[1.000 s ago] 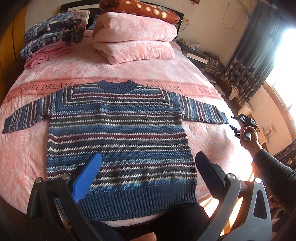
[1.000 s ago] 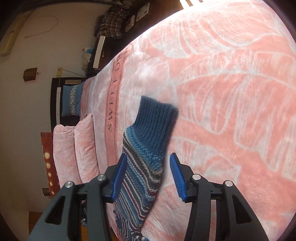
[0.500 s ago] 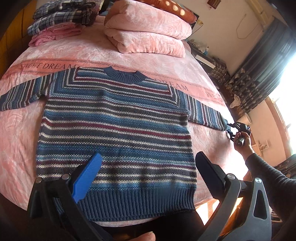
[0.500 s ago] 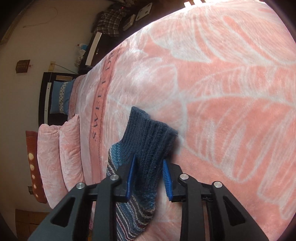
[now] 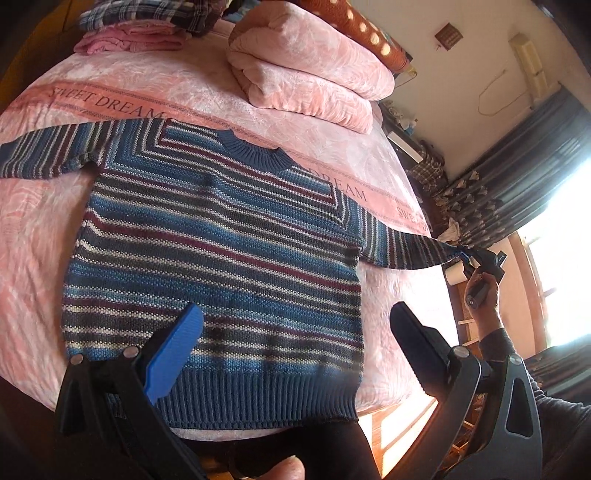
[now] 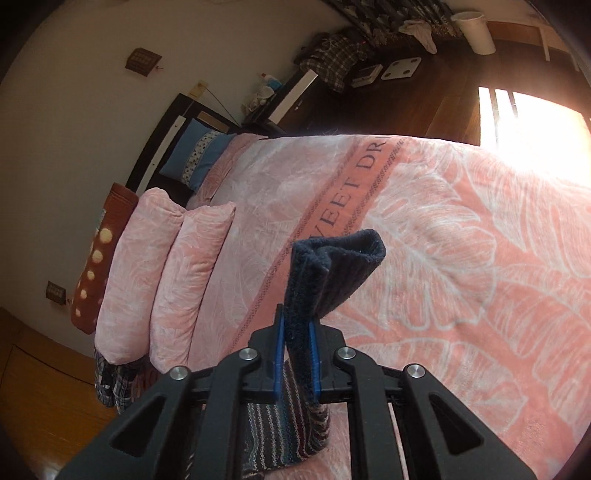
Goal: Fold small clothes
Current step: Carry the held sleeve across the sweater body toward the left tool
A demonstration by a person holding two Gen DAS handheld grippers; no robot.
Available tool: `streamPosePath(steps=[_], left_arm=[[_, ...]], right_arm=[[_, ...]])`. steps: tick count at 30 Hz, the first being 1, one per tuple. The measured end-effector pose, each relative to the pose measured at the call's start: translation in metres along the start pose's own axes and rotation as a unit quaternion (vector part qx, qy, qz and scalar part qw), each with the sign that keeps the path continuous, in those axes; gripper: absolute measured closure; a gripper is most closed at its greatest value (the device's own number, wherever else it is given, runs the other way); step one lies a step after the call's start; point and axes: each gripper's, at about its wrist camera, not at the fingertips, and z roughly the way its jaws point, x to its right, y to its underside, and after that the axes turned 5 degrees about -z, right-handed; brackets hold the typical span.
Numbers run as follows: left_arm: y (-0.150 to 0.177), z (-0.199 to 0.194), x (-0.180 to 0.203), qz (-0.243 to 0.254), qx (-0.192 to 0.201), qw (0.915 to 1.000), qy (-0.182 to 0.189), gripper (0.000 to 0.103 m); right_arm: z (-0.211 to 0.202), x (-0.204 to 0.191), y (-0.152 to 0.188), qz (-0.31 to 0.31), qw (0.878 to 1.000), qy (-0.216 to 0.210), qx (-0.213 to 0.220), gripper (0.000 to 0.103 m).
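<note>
A blue, maroon and white striped sweater (image 5: 221,258) lies flat on the pink bedspread (image 5: 295,133), front up, sleeves spread out. My left gripper (image 5: 295,325) hangs open above its lower hem, holding nothing. My right gripper (image 6: 297,332) is shut on the dark blue cuff (image 6: 332,269) of the right sleeve and holds it lifted off the bed. In the left wrist view that right gripper (image 5: 467,256) appears at the far right, held by a hand, with the sleeve (image 5: 406,247) stretched up to it.
Folded pink quilts (image 5: 303,74) and a brown dotted pillow (image 5: 369,33) are stacked at the head of the bed. Plaid and pink folded clothes (image 5: 140,26) lie at the top left. Beyond the right bed edge are dark floor (image 6: 424,99), curtains (image 5: 517,177) and a white bin (image 6: 476,31).
My right gripper closed on the sleeve cuff and lifted it off the bedspread. The left gripper stayed open while its view swung left and closer over the sweater.
</note>
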Motion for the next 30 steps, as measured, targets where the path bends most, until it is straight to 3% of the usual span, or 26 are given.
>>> streamPosePath(steps=[9,16,23,30], left_arm=[[-0.014,-0.018,-0.009,-0.023,0.058,0.9980,-0.007,0.003],[-0.028,-0.014,-0.020,-0.035,0.053,0.9980,0.007,0.003],[-0.045,-0.003,-0.015,-0.014,0.048,0.9984,0.026,0.003],[-0.065,0.010,-0.003,0.006,0.050,0.9968,0.062,0.003]], right_arm=[[-0.003,-0.086,0.020,-0.067,0.997,-0.046,-0.004,0.094],[0.002,-0.148,0.053,-0.122,0.989,-0.081,-0.020,0.094],[0.023,-0.207,0.102,-0.174,0.978,-0.106,-0.044,0.094],[0.074,-0.246,0.177,-0.241,0.961,-0.097,-0.094,0.094]])
